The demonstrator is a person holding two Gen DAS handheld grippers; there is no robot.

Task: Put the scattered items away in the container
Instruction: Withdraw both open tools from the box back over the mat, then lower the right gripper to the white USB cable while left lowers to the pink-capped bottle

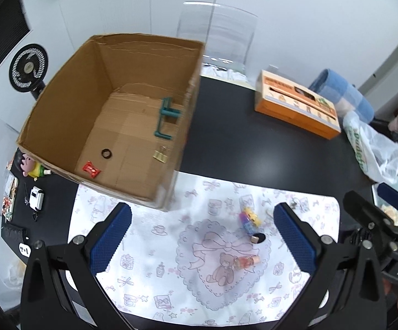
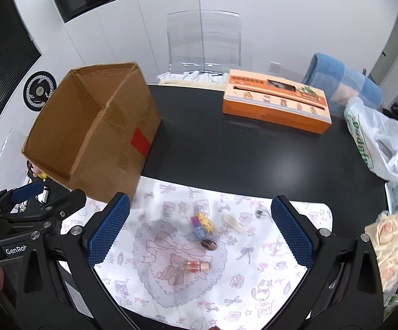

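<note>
Both my claws, left [image 1: 203,240] and right [image 2: 200,232], gape wide and hold nothing. Between my left fingers lie the small bottle [image 1: 245,262], a colourful toy [image 1: 248,220] and a brown bead [image 1: 257,238] (all on the printed cloth [image 1: 149,283]). The cardboard box [image 1: 111,115] sits ahead-left of it.

1. A box [image 1: 111,115] stands on the table [image 1: 240,143], left of a cloth [image 1: 155,261].
2. A bottle [image 1: 245,261] and toy [image 1: 248,218] lie on the cloth.
3. A clip [image 1: 161,154] lies in the box.
</note>
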